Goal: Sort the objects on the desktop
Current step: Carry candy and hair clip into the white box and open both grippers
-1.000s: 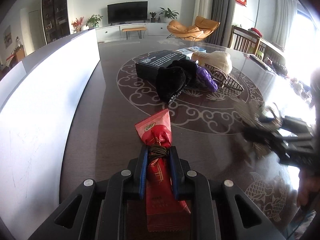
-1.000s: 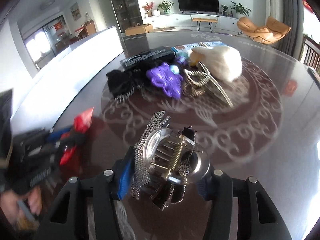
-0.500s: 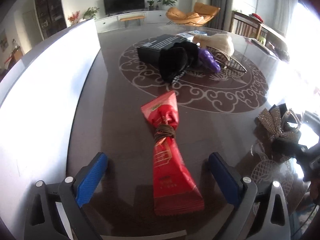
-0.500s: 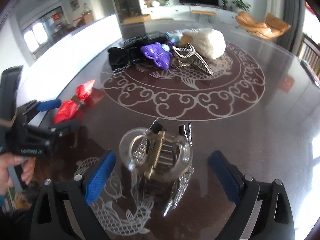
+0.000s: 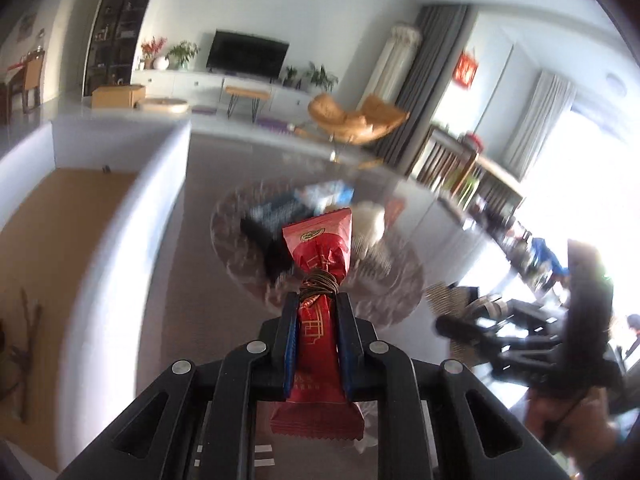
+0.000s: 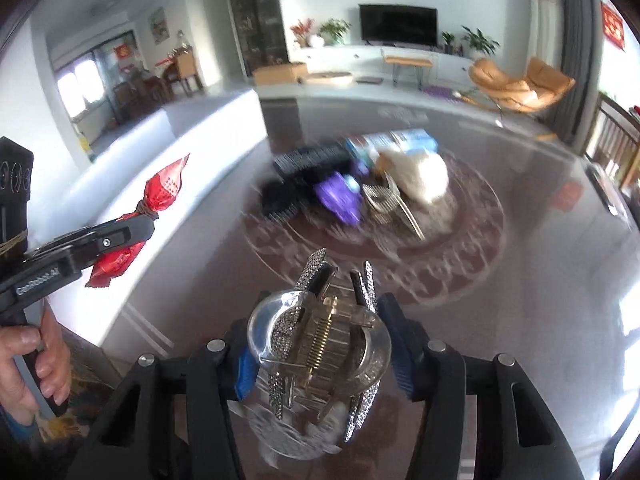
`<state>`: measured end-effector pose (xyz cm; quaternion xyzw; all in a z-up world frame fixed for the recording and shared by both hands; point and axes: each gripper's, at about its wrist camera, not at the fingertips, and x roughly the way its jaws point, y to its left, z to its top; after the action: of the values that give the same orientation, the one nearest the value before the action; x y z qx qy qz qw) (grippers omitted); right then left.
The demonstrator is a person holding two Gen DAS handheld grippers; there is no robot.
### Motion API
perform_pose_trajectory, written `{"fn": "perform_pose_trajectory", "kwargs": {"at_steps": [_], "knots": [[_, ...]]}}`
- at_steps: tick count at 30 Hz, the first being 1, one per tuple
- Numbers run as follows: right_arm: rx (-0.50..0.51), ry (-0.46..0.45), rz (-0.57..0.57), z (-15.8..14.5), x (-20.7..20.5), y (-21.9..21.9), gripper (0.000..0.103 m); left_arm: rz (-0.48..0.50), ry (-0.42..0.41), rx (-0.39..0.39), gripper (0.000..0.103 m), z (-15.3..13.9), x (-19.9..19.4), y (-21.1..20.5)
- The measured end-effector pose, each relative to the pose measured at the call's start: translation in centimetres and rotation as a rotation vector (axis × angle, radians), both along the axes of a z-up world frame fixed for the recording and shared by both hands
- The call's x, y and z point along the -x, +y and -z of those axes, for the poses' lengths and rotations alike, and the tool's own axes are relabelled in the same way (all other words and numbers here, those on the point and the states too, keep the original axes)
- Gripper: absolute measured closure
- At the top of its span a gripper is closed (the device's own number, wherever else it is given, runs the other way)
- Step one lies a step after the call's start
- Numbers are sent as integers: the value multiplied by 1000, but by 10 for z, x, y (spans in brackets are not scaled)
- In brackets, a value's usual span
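Left gripper (image 5: 317, 312) is clamped on the red packet (image 5: 318, 280). Right gripper (image 6: 316, 344) is closing on the rhinestone hair claw (image 6: 320, 340), looks gripped. That springy claw could probably twist out over the surface (image 6: 520, 280).

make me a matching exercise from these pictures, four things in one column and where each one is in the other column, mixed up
Things:
1. red snack packet
2. rhinestone hair claw
3. purple hair clip
4. orange lounge chair

Places:
A. in the pile at the middle of the table
B. on the floor near the TV
C. between the left gripper jaws
D. between the right gripper jaws

Pairs: 1-C, 2-D, 3-A, 4-B
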<state>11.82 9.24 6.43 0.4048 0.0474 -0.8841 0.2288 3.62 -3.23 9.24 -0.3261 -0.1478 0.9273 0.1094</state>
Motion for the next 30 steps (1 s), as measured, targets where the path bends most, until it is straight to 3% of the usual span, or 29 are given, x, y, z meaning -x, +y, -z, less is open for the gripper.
{"fn": "perform_pose_trajectory", "kwargs": {"at_steps": [4,7,11,14,16,17,18,19,20,21,26,30], "knots": [[69,51,-121,-44,0,-60,49,-69,63,9,86,-46,-12,-55],[126,70,-241,-69,0,-124,49,-152,42,42,86,-54,-12,-104],[175,56,-390,-77,-3,-211,49,-278,-80,91,86,-32,-1,-176],[195,-23,-480,-56,1,-269,49,-344,-206,126,86,-1,11,-218],[203,-90,-496,-32,7,-296,48,-402,-322,199,82,20,18,-235],[192,-133,-504,-19,11,-305,46,-437,-368,245,77,27,20,-239],[175,-167,-503,-7,15,-310,35,-459,-397,281,72,34,20,-241],[155,-185,-495,2,17,-315,19,-466,-405,295,55,38,16,-242],[135,-183,-488,9,17,-317,15,-470,-404,284,40,40,14,-241],[93,-157,-485,15,16,-319,13,-467,-370,271,35,38,8,-239],[-97,-13,-524,30,-5,-325,13,-422,-311,287,33,39,-4,-222],[14,20,-517,13,-15,-299,13,-418,-271,278,33,35,-17,-203]]}}
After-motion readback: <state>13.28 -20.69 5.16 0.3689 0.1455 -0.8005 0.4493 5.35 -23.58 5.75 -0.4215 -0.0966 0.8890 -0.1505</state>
